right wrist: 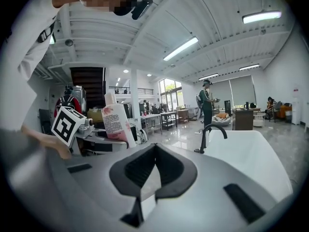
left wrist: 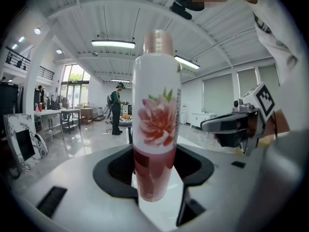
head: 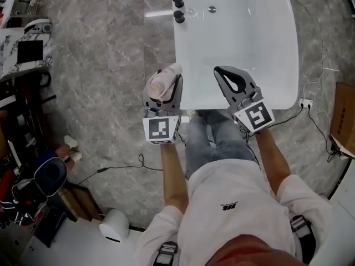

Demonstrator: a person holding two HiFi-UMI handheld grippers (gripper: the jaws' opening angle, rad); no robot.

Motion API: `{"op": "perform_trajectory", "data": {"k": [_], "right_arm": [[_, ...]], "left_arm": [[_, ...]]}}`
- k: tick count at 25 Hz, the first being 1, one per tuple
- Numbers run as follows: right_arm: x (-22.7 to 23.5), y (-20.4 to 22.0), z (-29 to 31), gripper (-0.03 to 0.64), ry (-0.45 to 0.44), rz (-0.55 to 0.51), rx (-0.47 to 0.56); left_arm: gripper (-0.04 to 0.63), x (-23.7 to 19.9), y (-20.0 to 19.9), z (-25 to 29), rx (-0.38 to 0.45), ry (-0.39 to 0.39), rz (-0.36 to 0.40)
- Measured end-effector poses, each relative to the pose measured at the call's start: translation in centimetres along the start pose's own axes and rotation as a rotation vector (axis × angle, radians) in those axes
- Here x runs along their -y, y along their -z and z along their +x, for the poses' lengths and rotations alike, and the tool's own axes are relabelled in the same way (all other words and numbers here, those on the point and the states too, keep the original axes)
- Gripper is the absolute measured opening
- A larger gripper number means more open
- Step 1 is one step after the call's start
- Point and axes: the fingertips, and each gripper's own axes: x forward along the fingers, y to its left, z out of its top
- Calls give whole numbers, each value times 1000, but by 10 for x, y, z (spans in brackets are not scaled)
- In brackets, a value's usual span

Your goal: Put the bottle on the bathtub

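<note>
A white bottle (head: pixel 165 77) with a pink flower print and a pinkish cap stands upright between the jaws of my left gripper (left wrist: pixel 154 153), which is shut on it. In the head view the left gripper (head: pixel 163 85) hovers over the floor just left of the white bathtub (head: pixel 238 37), near its front corner. My right gripper (head: pixel 223 71) is over the tub's front rim, with its black pads closed together and nothing between them. The right gripper view shows those closed jaws (right wrist: pixel 154 145), the bottle (right wrist: pixel 115 122) off to the left, and the tub (right wrist: pixel 251 153) with its dark faucet (right wrist: pixel 211 133).
Three black knobs (head: pixel 178 1) sit on the tub's far left rim. Cables and a power strip (head: pixel 305 103) lie on the marble floor to the right, beside a cardboard box (head: pixel 345 118). Clutter and a white cylinder (head: pixel 113 224) stand at the left. Other people are working in the background hall.
</note>
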Motion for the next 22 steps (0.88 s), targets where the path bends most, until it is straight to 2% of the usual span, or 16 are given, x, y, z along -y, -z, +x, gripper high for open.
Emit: {"op": "perform_trajectory", "data": {"k": [5, 8, 14, 22], "right_arm": [[19, 18, 29, -6, 14, -2, -9], [27, 37, 46, -6, 32, -8, -61], [41, 58, 77, -6, 75, 36, -31], [61, 96, 110, -6, 129, 43, -52]], "left_arm": [[232, -16, 20, 29, -21, 22, 1], [232, -28, 33, 45, -33, 39, 7], [232, -42, 61, 83, -47, 87, 1], [232, -58, 101, 130, -65, 149, 9]]}}
